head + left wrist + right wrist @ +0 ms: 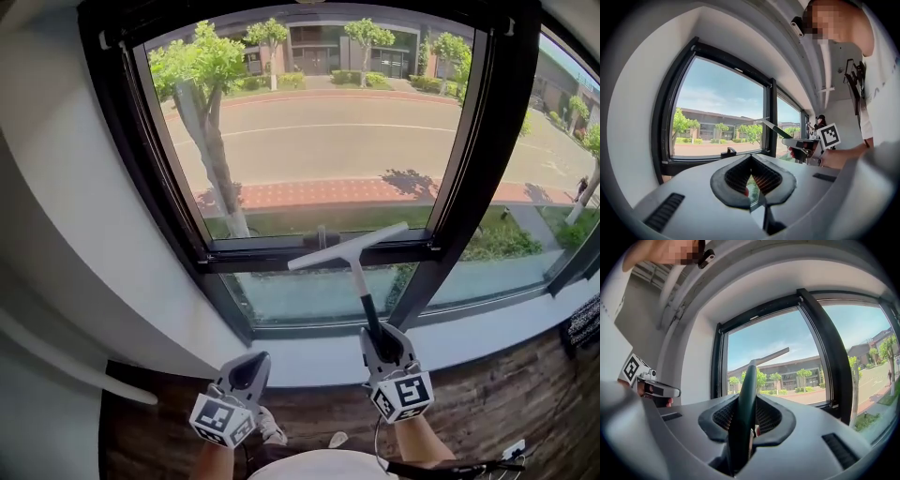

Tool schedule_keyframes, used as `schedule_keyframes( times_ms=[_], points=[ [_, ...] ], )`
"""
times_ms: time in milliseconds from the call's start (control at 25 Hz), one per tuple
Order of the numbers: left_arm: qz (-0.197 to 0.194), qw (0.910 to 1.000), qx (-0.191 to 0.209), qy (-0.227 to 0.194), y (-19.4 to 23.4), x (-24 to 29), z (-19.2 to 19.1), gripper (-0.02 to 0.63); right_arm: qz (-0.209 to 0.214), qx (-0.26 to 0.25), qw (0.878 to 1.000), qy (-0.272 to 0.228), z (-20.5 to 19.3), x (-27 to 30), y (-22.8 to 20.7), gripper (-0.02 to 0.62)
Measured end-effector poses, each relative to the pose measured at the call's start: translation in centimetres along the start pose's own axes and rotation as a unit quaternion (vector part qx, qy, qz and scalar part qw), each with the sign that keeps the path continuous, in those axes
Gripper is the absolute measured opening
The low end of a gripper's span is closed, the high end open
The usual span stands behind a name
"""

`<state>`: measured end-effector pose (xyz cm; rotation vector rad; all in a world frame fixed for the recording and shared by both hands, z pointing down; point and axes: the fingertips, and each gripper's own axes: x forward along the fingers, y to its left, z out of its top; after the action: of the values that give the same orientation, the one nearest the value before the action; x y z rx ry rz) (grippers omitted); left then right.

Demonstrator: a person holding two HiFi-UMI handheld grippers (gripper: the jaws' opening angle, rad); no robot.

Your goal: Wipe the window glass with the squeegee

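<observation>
Dark green squeegee point(353, 255) handle between right gripper point(378, 334) fingers; left gripper point(250, 364) fingers together, empty.

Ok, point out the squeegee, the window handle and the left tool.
squeegee point(348, 246): head view, middle of its blade.
window handle point(727, 151): left gripper view, top of the black lever on the lower frame.
left tool point(750, 159): left gripper view, where its two tips meet.

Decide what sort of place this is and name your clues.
Likely an indoor room beside a street: a big black-framed window, a wooden floor under it, and a road with trees outside.
</observation>
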<state>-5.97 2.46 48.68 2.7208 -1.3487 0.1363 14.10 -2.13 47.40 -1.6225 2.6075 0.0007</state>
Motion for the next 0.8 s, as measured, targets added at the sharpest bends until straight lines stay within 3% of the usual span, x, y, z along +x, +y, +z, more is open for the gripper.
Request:
schedule_keyframes(
  times_ms=[160,400,800],
  points=[
    [0.002,0.9997,0.024,0.000,-3.2,-0.5,1.0,0.018,-0.001,0.008,1.000,-0.012,1.4,-3.0,-1.7,0.091],
    [-0.012,0.9996,0.023,-0.013,-5.3,-0.8,2.2,0.018,-0.007,-0.014,0.999,-0.035,4.3,-5.4,-1.6,0.091],
    [-0.033,0.9988,0.000,-0.036,-1.3,-3.0,2.9,0.018,-0.010,-0.038,0.998,-0.045,7.1,-4.1,3.1,0.091]
  ],
)
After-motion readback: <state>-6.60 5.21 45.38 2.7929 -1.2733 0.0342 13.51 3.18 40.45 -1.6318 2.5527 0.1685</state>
